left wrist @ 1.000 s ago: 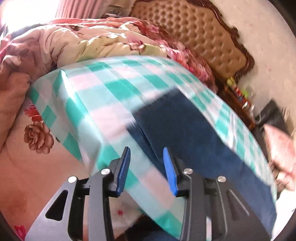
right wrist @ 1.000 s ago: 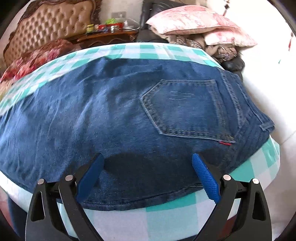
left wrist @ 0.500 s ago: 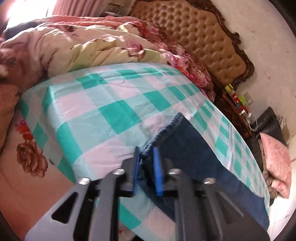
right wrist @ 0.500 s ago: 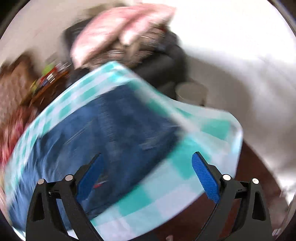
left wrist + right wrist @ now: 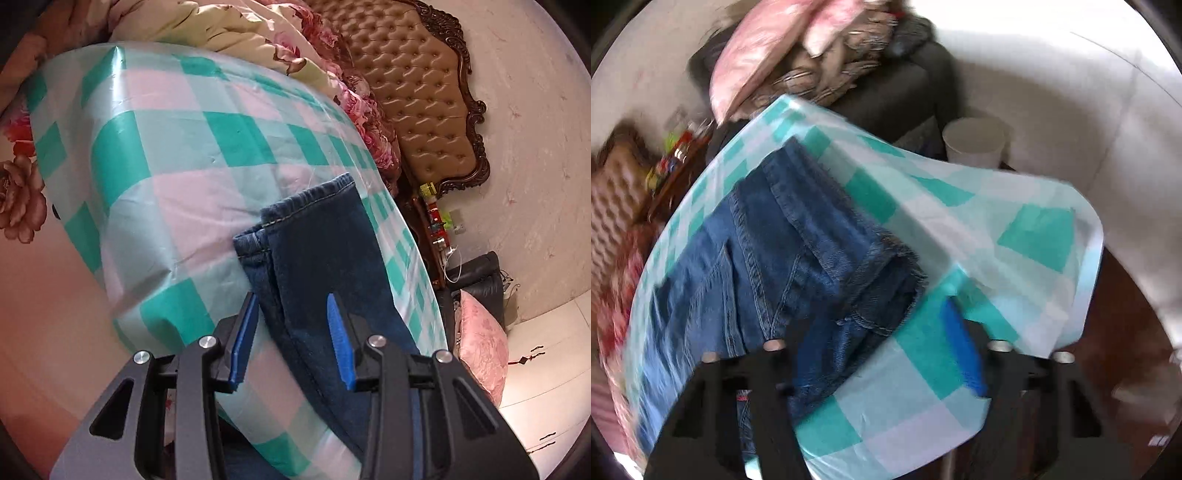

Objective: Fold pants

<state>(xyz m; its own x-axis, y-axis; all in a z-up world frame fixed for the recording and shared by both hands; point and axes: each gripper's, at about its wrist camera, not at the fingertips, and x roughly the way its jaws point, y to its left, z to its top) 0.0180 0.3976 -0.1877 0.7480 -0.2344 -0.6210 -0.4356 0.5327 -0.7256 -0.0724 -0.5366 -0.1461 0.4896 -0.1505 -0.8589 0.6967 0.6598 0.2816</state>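
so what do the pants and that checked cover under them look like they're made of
The pants look like dark blue denim: matte, twill-ribbed weave, tan topstitching along hems and seams. The checked cover looks like thin plastic or coated sheet, possibly satin fabric: smooth teal, pink and pale squares with a glossy sheen and sharp creases.

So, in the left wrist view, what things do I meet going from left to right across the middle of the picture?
Flowered bedsheet → green-checked cloth → jeans → tufted headboard → wall.
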